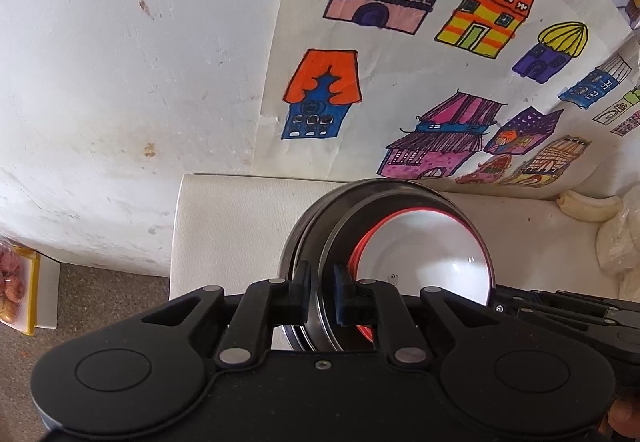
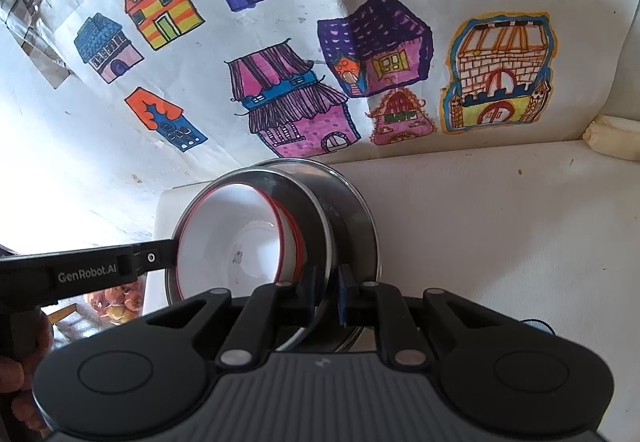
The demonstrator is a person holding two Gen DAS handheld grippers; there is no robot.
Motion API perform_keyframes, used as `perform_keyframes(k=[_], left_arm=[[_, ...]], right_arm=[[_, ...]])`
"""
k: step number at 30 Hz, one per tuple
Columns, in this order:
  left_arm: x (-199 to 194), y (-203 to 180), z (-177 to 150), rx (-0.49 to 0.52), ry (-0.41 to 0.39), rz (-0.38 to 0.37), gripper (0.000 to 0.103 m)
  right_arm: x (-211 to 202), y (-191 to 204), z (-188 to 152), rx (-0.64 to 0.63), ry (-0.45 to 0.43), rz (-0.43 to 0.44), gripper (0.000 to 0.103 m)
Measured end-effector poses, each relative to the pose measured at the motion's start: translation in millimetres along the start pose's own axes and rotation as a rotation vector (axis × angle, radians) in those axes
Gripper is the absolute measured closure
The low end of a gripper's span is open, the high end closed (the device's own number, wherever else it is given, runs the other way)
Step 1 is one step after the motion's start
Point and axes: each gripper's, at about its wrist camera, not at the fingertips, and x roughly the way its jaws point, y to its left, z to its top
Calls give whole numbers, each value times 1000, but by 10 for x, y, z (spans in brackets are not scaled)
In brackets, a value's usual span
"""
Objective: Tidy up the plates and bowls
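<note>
Both grippers are clamped on the same stack: the left gripper (image 1: 322, 292) pinches the near rim of the steel bowl (image 1: 308, 226), jaws narrow around the metal wall, while the right gripper (image 2: 326, 296) bites the same steel bowl (image 2: 348, 209) from its own side. Nested inside sits a white bowl with a red rim (image 1: 424, 262), tilted toward the cameras, over the white bench (image 1: 240, 209) below the drawing of 10-odd colourful houses (image 1: 400, 81)

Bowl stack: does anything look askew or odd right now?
Yes. The steel bowl holding the white bowl sits tipped on edge rather than flat, pinched at its rim by the left gripper and right gripper. No spill or damage shows.
</note>
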Motion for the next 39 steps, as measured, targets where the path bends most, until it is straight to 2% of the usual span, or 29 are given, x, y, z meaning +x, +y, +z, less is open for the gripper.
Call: perform_keyframes(k=[8,10,13,17,20,23,27,28,30,33,39], left_arm=[[-30,7,-33,-6,-10,27,82],[-45,2,-41,-13,-13,48,74],[-79,13,-50,-23,-23,59,67],[-100,1,-57,-19,-26,74,66],[-118,-4,-71,-23,-31,88,63],[-150,-3,-93,-29,-37,105,58],[-218,24,-142,-52,-56,138,44],[-230,34,-152,-60,-61,141,37],[-283,44,-185,-78,-76,141,27],[-370,29,-258,-93,-96,149,21],[-566,-16,-494,-133,-141,147,11]], right_arm=[[-20,-5,-22,-12,-5,0,89],[-35,-12,-26,-11,-8,-1,88],[-61,-33,-32,-3,-13,-7,82],[-103,-66,-42,5,-20,-13,75],[-146,-76,-48,10,-30,-14,65],[-173,-84,-56,9,-33,-15,60],[-227,-108,-73,12,-43,-22,46],[-241,-113,-77,12,-46,-24,44],[-290,-128,-91,14,-57,-23,32],[-377,-146,-122,8,-74,-26,20],[-603,-220,-232,-14,-114,-10,8]])
